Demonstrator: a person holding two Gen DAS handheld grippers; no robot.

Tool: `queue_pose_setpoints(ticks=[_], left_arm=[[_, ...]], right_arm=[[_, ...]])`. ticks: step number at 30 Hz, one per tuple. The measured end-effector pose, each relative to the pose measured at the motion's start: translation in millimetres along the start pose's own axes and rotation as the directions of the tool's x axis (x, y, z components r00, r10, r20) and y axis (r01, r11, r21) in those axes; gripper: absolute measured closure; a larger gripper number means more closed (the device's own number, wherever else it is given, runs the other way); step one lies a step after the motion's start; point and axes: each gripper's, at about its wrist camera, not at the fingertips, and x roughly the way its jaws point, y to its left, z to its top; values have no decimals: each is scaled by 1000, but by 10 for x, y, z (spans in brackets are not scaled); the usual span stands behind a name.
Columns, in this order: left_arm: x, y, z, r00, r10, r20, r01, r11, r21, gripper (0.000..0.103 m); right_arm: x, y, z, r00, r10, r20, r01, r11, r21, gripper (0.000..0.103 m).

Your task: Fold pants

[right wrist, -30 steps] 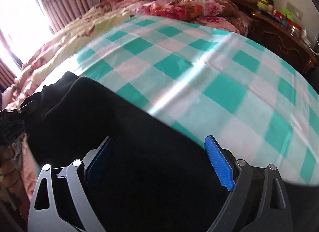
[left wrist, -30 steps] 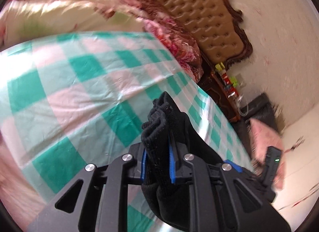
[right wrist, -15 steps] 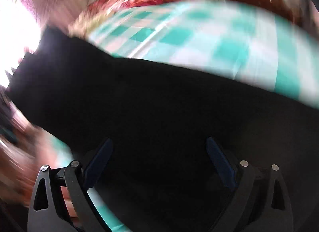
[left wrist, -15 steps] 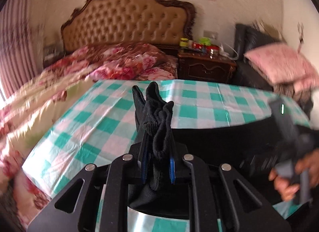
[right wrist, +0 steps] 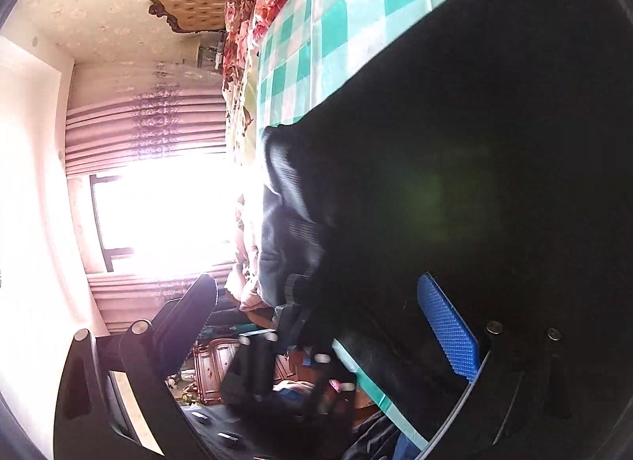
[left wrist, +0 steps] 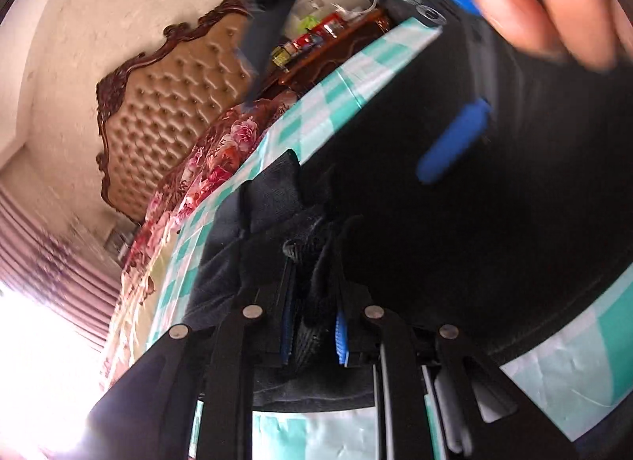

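The black pants lie over the green-and-white checked bed cover. My left gripper is shut on a bunched edge of the pants. My right gripper is open, its jaws wide apart, with one blue pad against the black pants. In the left wrist view the right gripper and the hand holding it appear close above the pants. Both views are rolled sideways.
A tufted tan headboard and floral bedding are at the bed's head. A wooden nightstand with small items stands beside it. A bright window with curtains is at the side.
Both grippers have rolled sideways and moved close together. The left still holds the pants edge. The right stays open over the black fabric.
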Motion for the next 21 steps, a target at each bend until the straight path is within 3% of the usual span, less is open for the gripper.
queue_pose_setpoints(ticks=[4, 10, 15, 17, 18, 20, 21], left_arm=[[-34, 63, -19, 999, 3, 41, -1, 999, -46, 87], [-272, 134, 48, 989, 8, 146, 5, 996, -84, 87], [-390, 53, 61, 976, -2, 219, 13, 999, -50, 87], [-391, 66, 52, 974, 2, 228, 14, 998, -66, 87], [-397, 78, 43, 973, 0, 232, 17, 997, -71, 87], [-431, 57, 26, 965, -4, 262, 21, 998, -61, 77], [-469, 45, 21, 961, 1, 278, 15, 998, -58, 54]], right_arm=[[69, 94, 46, 999, -37, -7, 37, 999, -13, 5], [270, 217, 133, 996, -6, -85, 4, 1000, -29, 8], [427, 294, 216, 986, -22, -163, 13, 999, -53, 44], [386, 266, 213, 986, -53, -158, 42, 997, -69, 69], [355, 227, 206, 987, -41, -156, 31, 998, -62, 70], [334, 176, 180, 988, -30, -153, 20, 998, -64, 75], [324, 170, 167, 988, -32, -151, 22, 997, -68, 75]])
